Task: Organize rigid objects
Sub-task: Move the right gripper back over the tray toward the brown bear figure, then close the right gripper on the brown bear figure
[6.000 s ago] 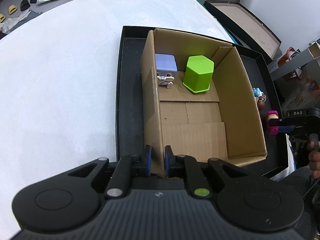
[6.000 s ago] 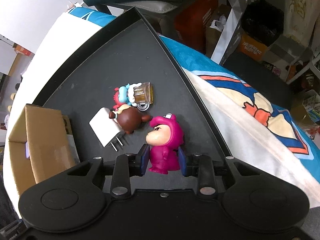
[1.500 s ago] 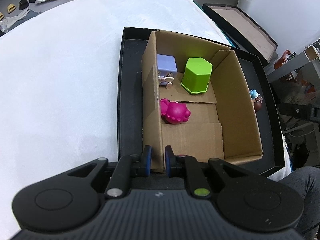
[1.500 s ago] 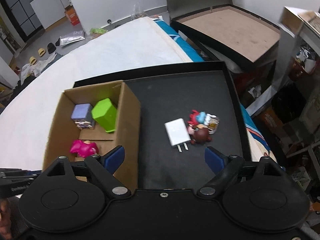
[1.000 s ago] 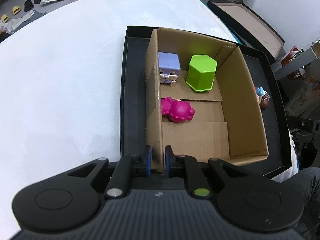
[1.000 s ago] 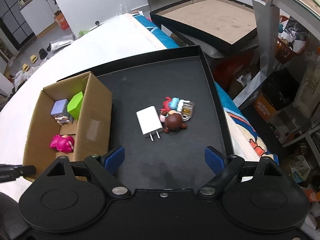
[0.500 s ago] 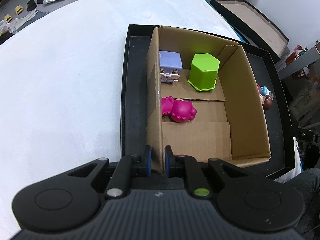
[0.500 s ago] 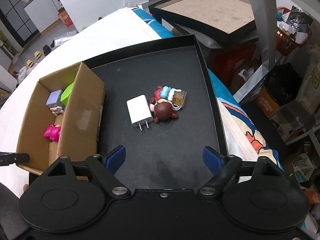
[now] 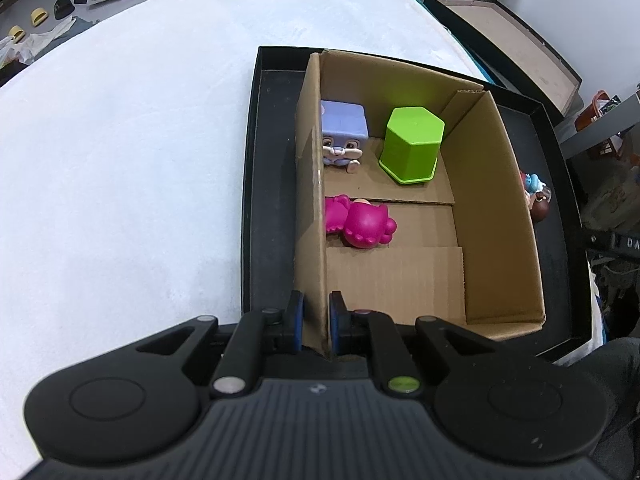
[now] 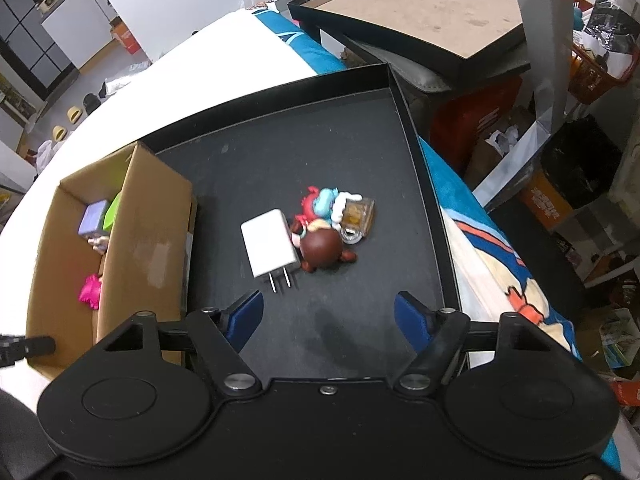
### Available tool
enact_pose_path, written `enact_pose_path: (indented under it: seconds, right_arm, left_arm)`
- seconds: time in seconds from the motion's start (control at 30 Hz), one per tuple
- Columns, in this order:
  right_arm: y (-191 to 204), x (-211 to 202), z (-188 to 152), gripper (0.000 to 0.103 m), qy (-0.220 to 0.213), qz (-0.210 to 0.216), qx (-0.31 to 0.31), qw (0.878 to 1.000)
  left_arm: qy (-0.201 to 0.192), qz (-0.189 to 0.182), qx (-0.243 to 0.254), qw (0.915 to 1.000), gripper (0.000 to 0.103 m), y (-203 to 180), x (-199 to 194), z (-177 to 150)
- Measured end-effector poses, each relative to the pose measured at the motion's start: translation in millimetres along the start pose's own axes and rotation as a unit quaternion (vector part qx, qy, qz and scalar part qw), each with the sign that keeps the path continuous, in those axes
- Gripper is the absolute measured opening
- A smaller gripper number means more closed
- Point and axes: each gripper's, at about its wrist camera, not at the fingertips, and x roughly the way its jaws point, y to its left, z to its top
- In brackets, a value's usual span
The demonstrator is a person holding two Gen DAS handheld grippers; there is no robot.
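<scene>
A cardboard box point(image 9: 492, 216) stands in a black tray point(image 9: 268, 184). Inside lie a pink figure point(image 9: 358, 224), a purple cube-headed bunny point(image 9: 342, 134) and a green hexagonal cup point(image 9: 412, 144). My left gripper point(image 9: 316, 320) is shut on the box's near left wall. On the tray floor to the right sit a white charger point(image 10: 270, 242), a brown round-headed figure point(image 10: 322, 250) and a red-and-blue figure with an amber block point(image 10: 336, 210). My right gripper point(image 10: 328, 316) hovers above and in front of them, its jaws closing with nothing between them.
The tray point(image 10: 420, 184) rests on a white cloth-covered table point(image 9: 120, 140). A second empty black tray point(image 10: 420, 12) lies behind. Boxes, a basket and clutter fill the floor at the right. The box point(image 10: 148, 232) borders the tray's bare left part.
My right gripper has come down and closer to the charger and figures, and its jaws have narrowed. The left gripper keeps its hold on the box wall.
</scene>
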Motion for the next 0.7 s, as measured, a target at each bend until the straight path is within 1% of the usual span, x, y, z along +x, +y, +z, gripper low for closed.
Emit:
enact_pose_path:
  seconds: [0.23, 0.47, 0.7]
  right_arm:
    - [-0.1, 17.8, 13.8, 0.069, 0.003, -0.004, 0.012, 1.000]
    - [0.4, 36.2, 25.0, 0.061, 0.011, -0.012, 0.005, 1.000]
    - [2.8, 50.4, 30.3, 0.061, 0.023, -0.027, -0.006, 0.999]
  left_arm:
    - [0.006, -0.005, -0.001, 1.0000, 0.012, 1.3, 4.4, 3.0]
    - [0.011, -0.008, -0.004, 0.9999, 0.012, 2.7, 7.3, 4.4]
    - [0.013, -0.011, 0.004, 0.9998, 0.013, 0.7, 9.1, 4.8]
